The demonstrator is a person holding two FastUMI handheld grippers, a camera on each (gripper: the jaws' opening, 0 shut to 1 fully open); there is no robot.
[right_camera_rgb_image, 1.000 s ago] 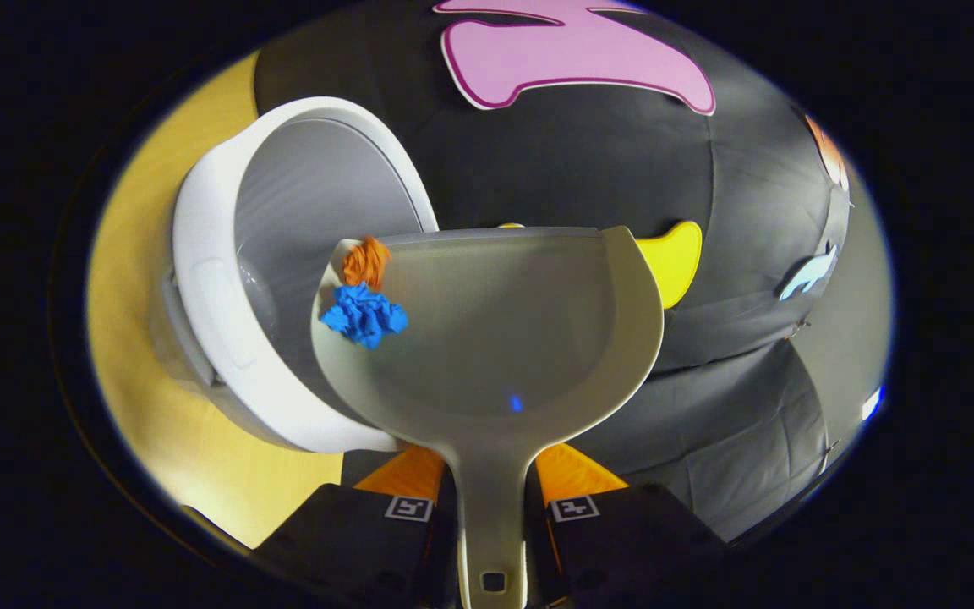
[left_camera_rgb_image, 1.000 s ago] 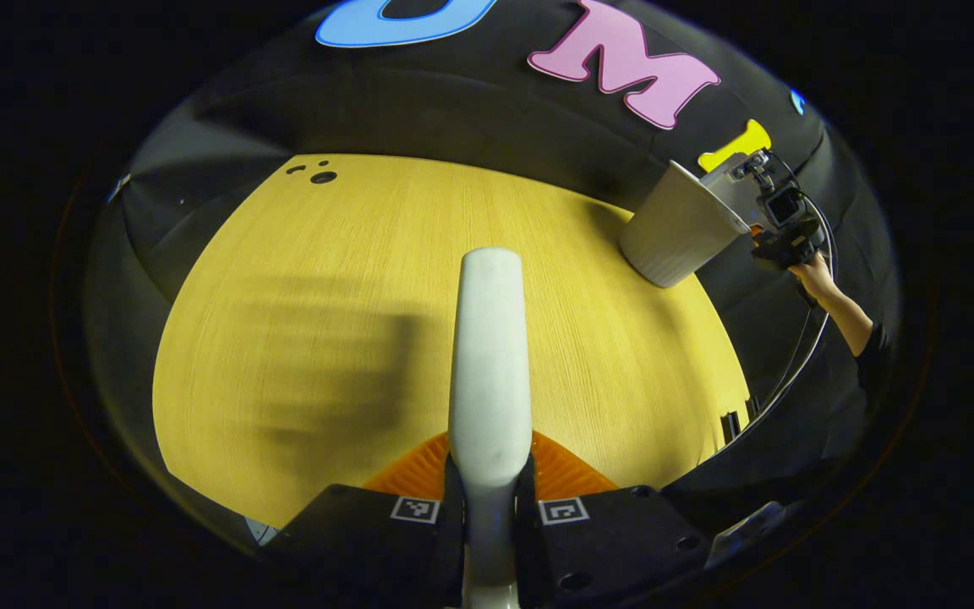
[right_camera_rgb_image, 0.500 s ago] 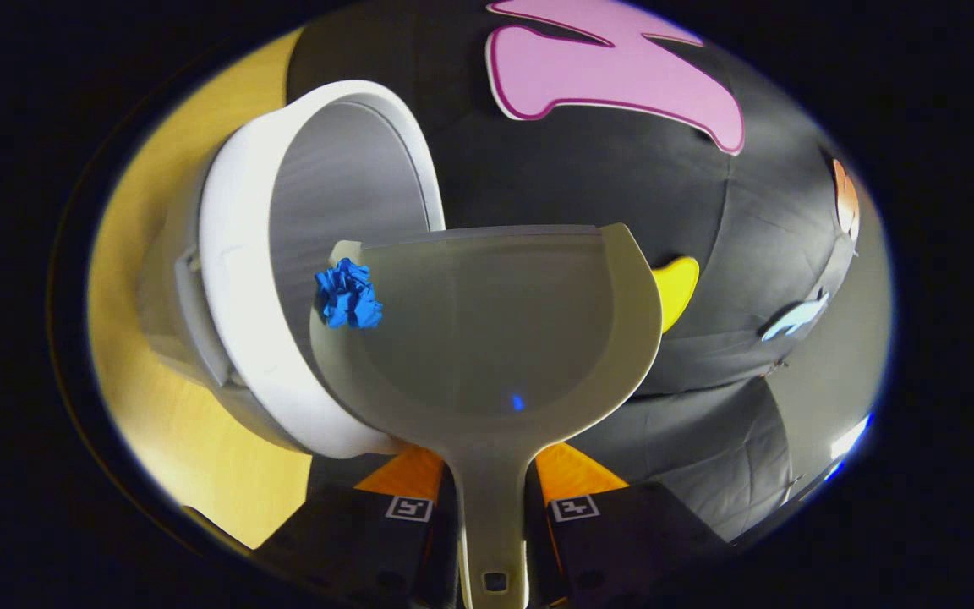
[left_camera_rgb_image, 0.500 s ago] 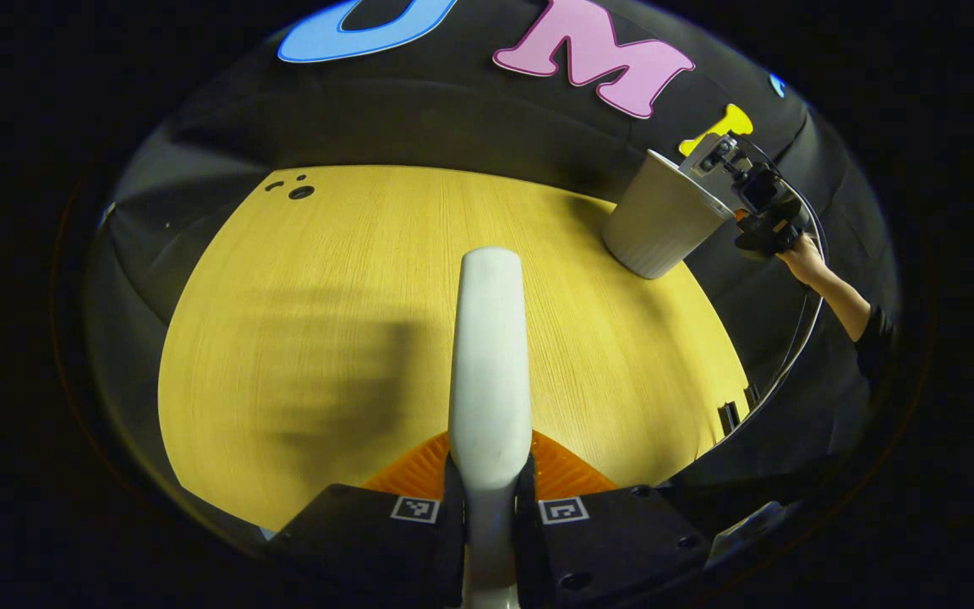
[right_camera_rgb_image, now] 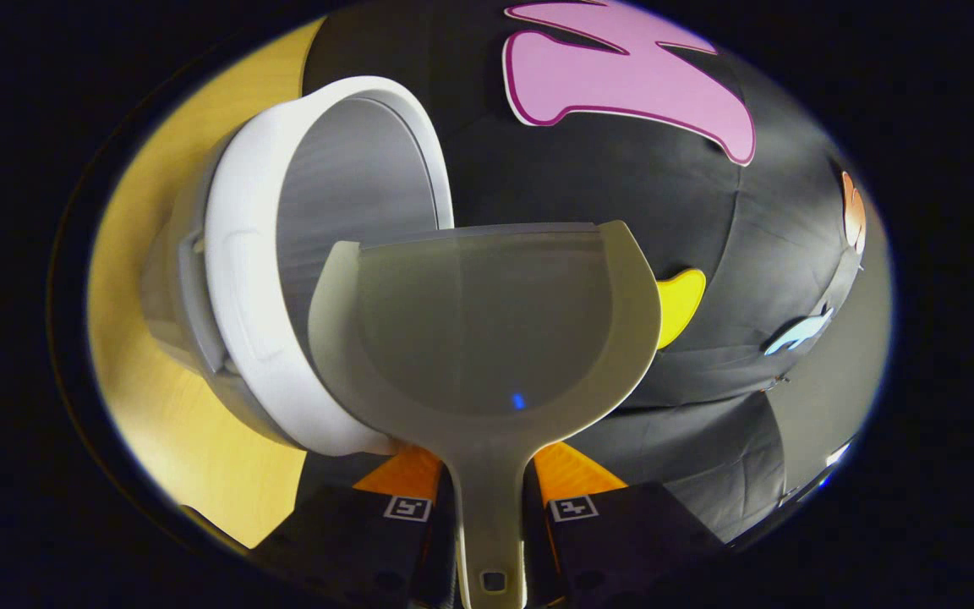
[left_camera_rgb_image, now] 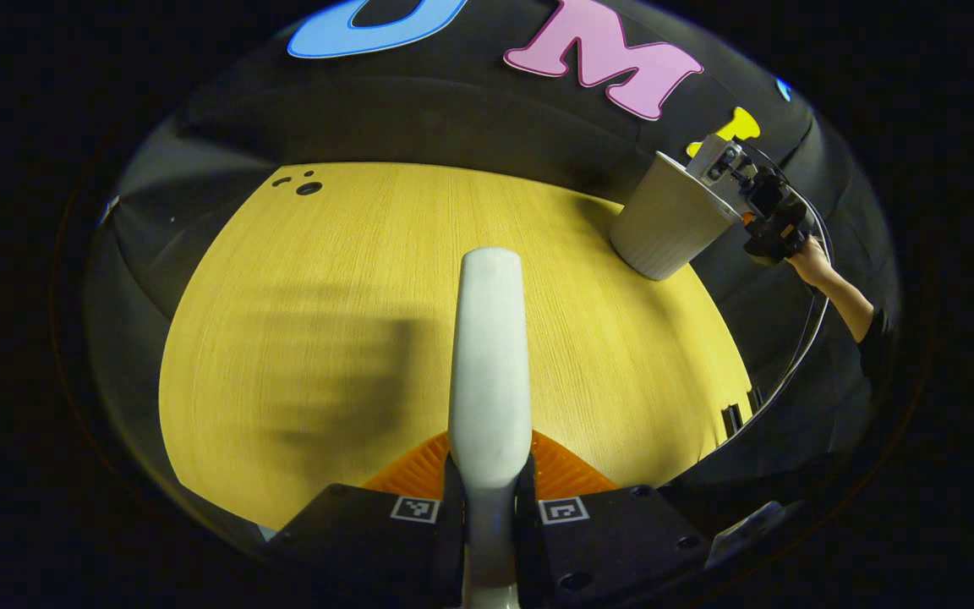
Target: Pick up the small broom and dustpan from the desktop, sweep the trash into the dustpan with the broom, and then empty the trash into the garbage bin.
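Tipping dustpan (right_camera_rgb_image: 487,338) mouth-first, leftward over garbage bin (right_camera_rgb_image: 284,279) rim.

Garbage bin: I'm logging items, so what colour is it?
White, with a pale grey inside; the garbage bin shows best in the right gripper view.

A yellow wooden table (left_camera_rgb_image: 352,279) is seen in front of the black cloth wall (left_camera_rgb_image: 419,110). Small dark holes (left_camera_rgb_image: 308,188) are set in the table's far left corner. A black cable (left_camera_rgb_image: 800,355) is hung beside the table's right edge.
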